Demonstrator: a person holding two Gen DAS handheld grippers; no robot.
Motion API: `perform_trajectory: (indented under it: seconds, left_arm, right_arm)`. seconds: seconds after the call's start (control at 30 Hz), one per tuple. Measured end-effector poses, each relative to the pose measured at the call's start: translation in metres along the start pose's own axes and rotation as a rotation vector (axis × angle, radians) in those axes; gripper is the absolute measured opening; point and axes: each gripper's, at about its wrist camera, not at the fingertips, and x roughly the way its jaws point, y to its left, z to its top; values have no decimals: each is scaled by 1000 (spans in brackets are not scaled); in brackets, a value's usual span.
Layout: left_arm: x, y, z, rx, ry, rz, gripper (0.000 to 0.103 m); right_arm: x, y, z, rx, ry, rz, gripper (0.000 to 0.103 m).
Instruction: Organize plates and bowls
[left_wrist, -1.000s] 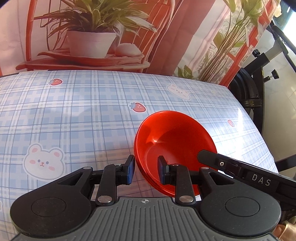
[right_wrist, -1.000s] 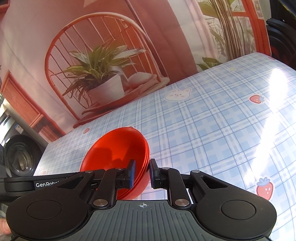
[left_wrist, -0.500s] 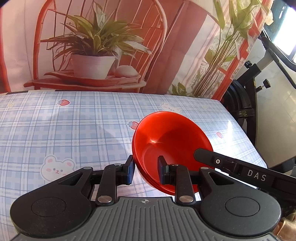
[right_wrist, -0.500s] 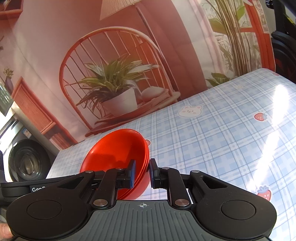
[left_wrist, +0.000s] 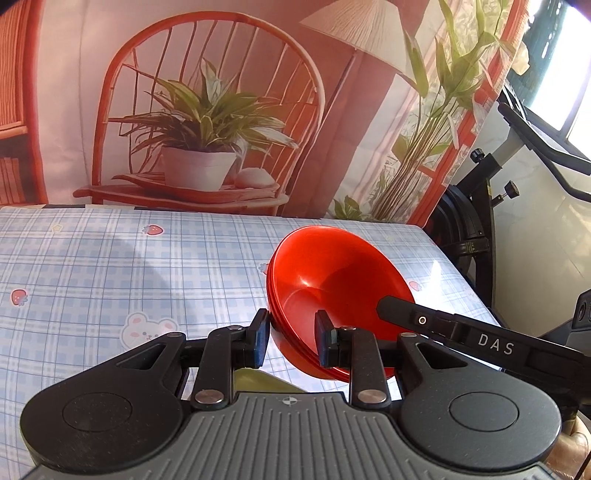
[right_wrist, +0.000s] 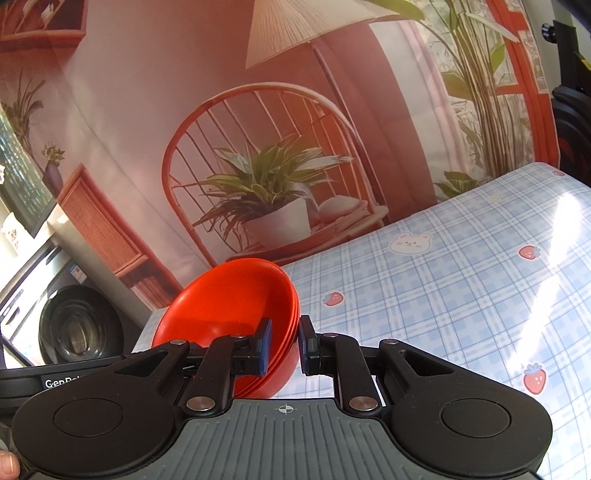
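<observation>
A stack of red bowls (left_wrist: 332, 280) is held in the air above the table, tilted. My left gripper (left_wrist: 291, 338) is shut on the stack's left rim, one finger inside and one outside. My right gripper (right_wrist: 284, 341) is shut on the opposite rim of the same stack (right_wrist: 229, 299). The right gripper's black finger (left_wrist: 443, 325) shows in the left wrist view, reaching into the top bowl. The bowls' undersides are hidden.
The table has a blue plaid cloth (left_wrist: 110, 266) with strawberries and bears. A printed backdrop (left_wrist: 207, 110) of a chair and plant hangs behind it. An exercise bike (left_wrist: 498, 184) stands off the table's right side. A washing machine (right_wrist: 70, 332) stands at the left.
Both grippers have risen with the red bowls held between them. The views have tilted up, showing more backdrop and less table.
</observation>
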Motion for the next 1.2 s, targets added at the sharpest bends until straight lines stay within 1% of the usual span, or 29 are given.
perform_trajectory:
  seconds: [0.2, 0.4, 0.6, 0.83, 1.0, 1.2]
  left_arm:
    - [-23, 11, -19, -19, -13, -1, 27]
    - [-32, 26, -35, -32, 0, 13, 27]
    - [-30, 39, -50, -53, 23, 19, 27]
    - [-22, 46, -69, -39, 55, 52, 27]
    - [-21, 53, -81, -56, 73, 56, 27]
    - [-22, 55, -89, -61, 79, 79, 27]
  right_arm:
    - [-8, 19, -15, -14, 12, 8, 15]
    - [-4, 34, -33, -31, 45, 10, 15]
    - [3, 40, -50, -47, 82, 2, 15]
    - [13, 42, -68, -72, 131, -11, 15]
    - [15, 40, -77, -73, 158, -9, 15]
    - [17, 42, -85, -78, 176, -1, 15]
